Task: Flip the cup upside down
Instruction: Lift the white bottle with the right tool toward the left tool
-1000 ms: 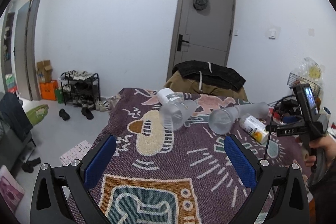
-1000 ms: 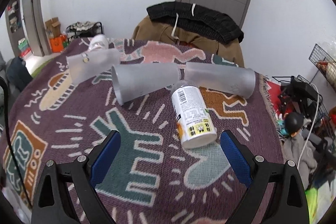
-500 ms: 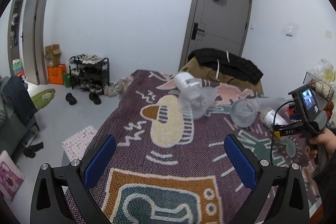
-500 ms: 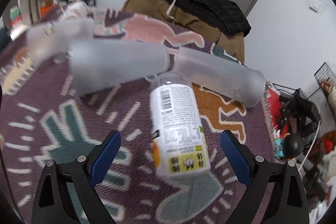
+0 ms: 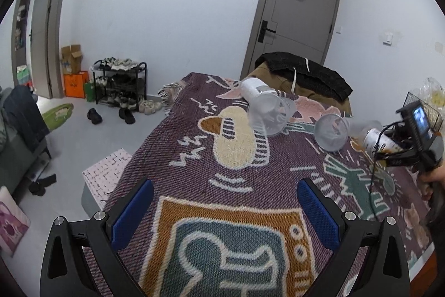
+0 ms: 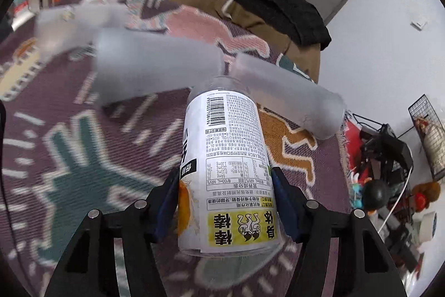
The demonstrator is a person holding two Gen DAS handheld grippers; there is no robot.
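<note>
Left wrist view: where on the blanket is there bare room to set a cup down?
Bare blanket lies between the left gripper and the frosted cups. Farther back it is crowded: cups, labelled bottle, right gripper.

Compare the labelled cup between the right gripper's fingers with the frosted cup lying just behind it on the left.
The labelled cup wears a white printed wrapper with a barcode and yellow band; the frosted cup is plain and translucent. The labelled cup is clamped between the right gripper's blue pads; the frosted cup lies free on the patterned blanket. The labelled cup points away from the camera; the frosted cup lies crosswise. Both are on their sides, not yet flipped.
</note>
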